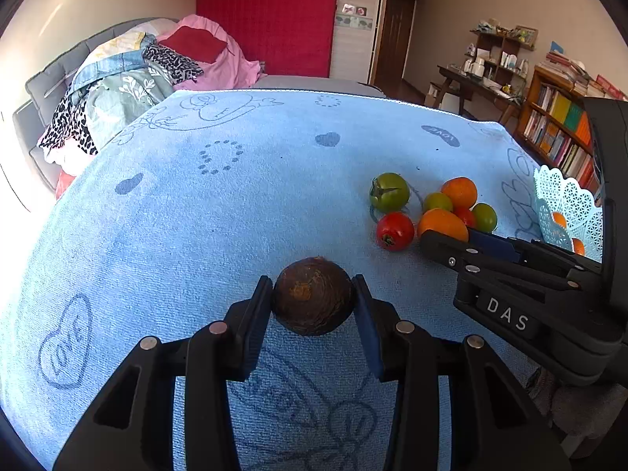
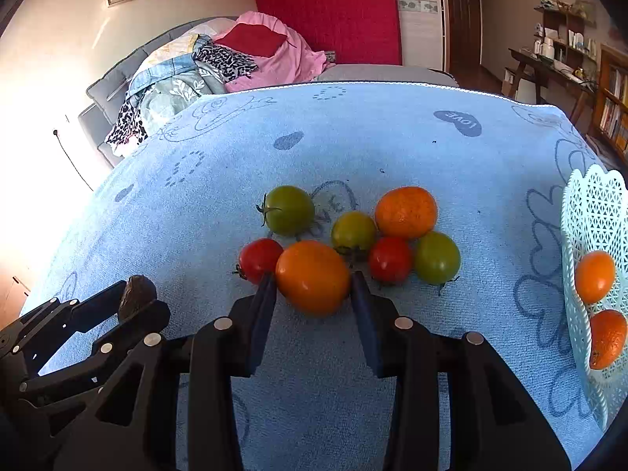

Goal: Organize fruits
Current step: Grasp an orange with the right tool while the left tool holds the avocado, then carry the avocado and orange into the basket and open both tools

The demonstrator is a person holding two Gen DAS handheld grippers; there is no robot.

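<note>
You are seeing two orange fruits, two red tomatoes and three green tomatoes lying on the blue towel [image 2: 353,149], and two more orange fruits in the white basket [image 2: 588,212] at 3 o'clock. Your left tool [image 1: 314,302] is grasping a dark brown, rough, round fruit [image 1: 313,296]. Your right tool [image 2: 313,286] is clenching the smooth, oval orange fruit [image 2: 313,276].

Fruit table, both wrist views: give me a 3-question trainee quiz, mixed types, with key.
1. True or false: the left gripper is shut on the dark brown fruit.
2. How many green tomatoes lie on the blue towel?
3. The right gripper brackets: A) a red tomato B) the orange tomato C) a green tomato

Key: 1 true; 2 three; 3 B
</note>
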